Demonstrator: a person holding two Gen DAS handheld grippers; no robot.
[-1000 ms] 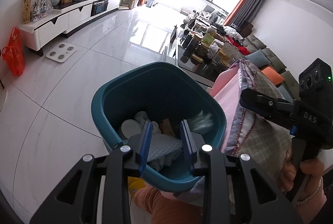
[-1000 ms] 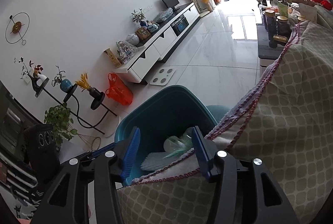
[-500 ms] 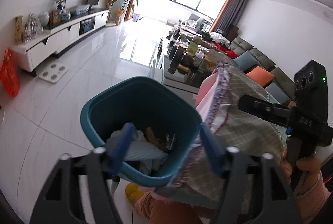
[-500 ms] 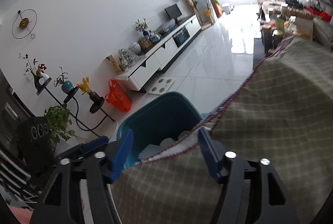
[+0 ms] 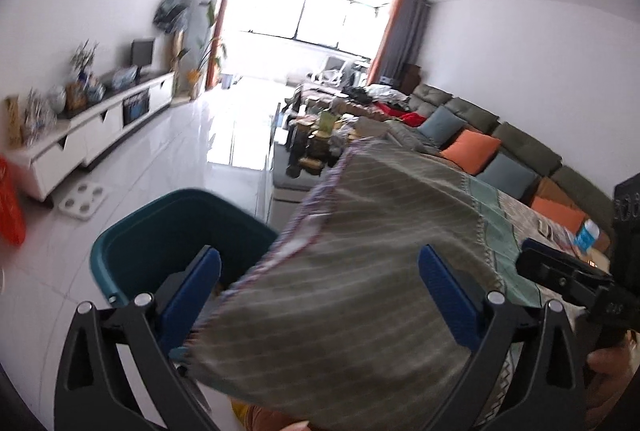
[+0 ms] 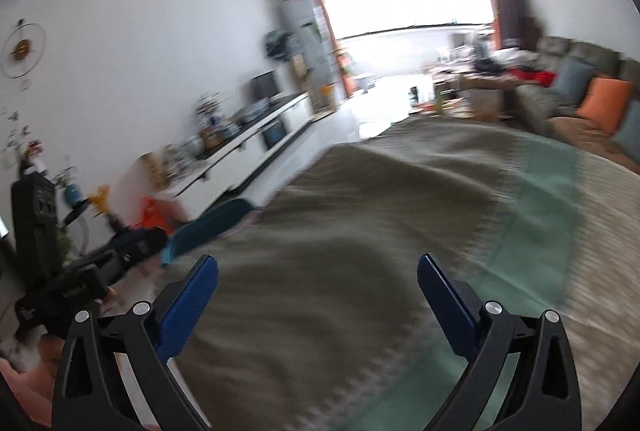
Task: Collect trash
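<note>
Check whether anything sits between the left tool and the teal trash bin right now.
Yes. A grey-green checked tablecloth with a purple fringe hangs over the table edge, filling the space between the open left tool's fingers and covering the near right side of the teal plastic trash bin. Only the bin's left part shows past it.

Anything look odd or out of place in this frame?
Nothing spilled or damaged. The tablecloth corner overhangs the bin; both grippers, left and right, are open and empty. The right view is motion-blurred.
</note>
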